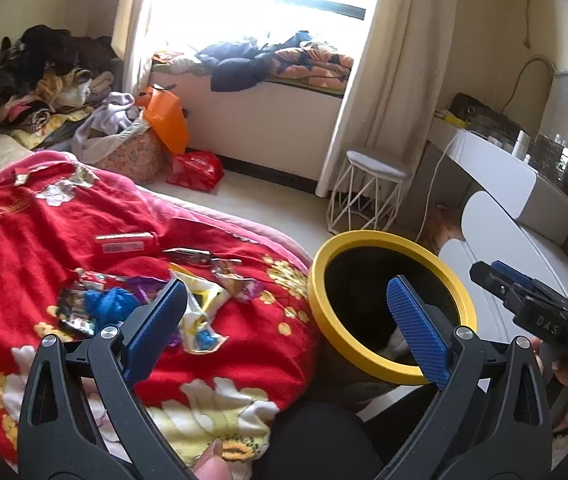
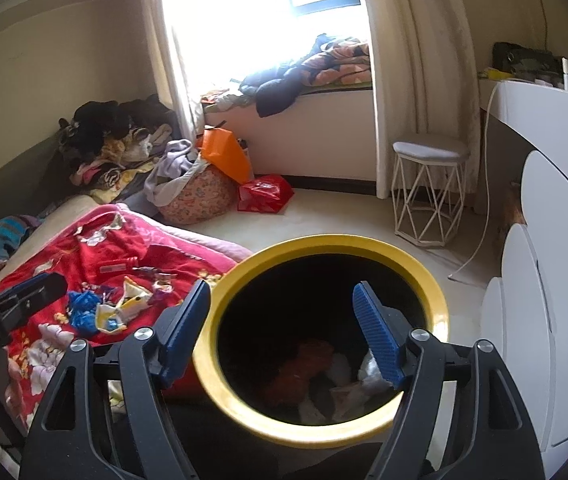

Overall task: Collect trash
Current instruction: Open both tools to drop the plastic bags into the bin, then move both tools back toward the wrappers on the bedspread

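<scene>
Our left gripper [image 1: 286, 300] hangs with its blue-padded jaws spread wide and nothing between them, one finger over the red floral blanket [image 1: 43, 216], the other over the mouth of the round black bin with a yellow rim [image 1: 364, 240]. Our right gripper [image 2: 284, 304] is likewise spread wide and empty, poised right above that same bin [image 2: 324, 242]; its left finger sits outside the rim, its right finger over the dark opening. In the left wrist view we see the right gripper [image 1: 500, 280] off to the right, just beyond the bin.

On the blanket the litter lies near the bin: a torn yellow-and-white wrapper [image 1: 199, 312], a crumpled blue plastic scrap [image 1: 109, 304], a purple foil wrapper [image 1: 247, 286], a dark shiny wrapper [image 1: 187, 255] and a flat red-and-white packet [image 1: 123, 242]. They form a loose cluster, some touching.

Down in the bin we make out a reddish crumpled lump [image 2: 304, 372] and pale crumpled paper [image 2: 348, 392].

Across the floor stand a white wire-frame stool with a grey seat [image 1: 372, 192], an orange paper bag [image 1: 165, 120] and a red plastic bag [image 1: 195, 170].
</scene>
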`<state>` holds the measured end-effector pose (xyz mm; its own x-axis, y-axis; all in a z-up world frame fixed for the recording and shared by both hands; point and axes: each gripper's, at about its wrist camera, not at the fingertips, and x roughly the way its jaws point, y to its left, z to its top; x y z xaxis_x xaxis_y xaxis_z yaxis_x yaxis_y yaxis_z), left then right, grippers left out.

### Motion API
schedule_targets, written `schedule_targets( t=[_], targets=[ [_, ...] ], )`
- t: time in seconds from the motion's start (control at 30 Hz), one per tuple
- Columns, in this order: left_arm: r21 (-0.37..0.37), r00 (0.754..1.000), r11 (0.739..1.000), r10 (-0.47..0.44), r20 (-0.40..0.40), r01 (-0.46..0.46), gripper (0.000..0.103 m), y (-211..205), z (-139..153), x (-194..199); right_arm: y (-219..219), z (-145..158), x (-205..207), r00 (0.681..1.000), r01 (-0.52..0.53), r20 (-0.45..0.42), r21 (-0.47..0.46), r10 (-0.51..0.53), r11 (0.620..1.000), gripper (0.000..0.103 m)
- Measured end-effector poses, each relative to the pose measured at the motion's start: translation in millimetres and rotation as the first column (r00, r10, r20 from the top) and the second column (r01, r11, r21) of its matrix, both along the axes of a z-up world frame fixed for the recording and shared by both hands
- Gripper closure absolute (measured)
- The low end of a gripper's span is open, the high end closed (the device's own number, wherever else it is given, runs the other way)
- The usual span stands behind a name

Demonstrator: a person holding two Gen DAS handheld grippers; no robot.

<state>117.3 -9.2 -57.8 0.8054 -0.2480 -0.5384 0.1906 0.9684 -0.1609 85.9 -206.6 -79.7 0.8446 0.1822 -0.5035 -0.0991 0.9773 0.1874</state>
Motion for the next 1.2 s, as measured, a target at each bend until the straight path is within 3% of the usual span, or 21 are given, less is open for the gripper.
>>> schedule_targets(
  t=[0.53,1.2],
  targets=[
    [-0.018,0.996,0.996,0.091,0.024,-0.090,0.011,51.6,8.3,-10.8,44.9,10.2,-5.6,0.994,-0.106,0.007,-0.035,0.106,0.994,0.028],
    [-0.051,0.974,0.973,0.225,0.009,-0.224,0.011,115.8,7.5,-16.4,124.0,14.5,-4.9,0.962,-0.273,-0.011,-0.092,0.273,0.958,0.028]
  ],
)
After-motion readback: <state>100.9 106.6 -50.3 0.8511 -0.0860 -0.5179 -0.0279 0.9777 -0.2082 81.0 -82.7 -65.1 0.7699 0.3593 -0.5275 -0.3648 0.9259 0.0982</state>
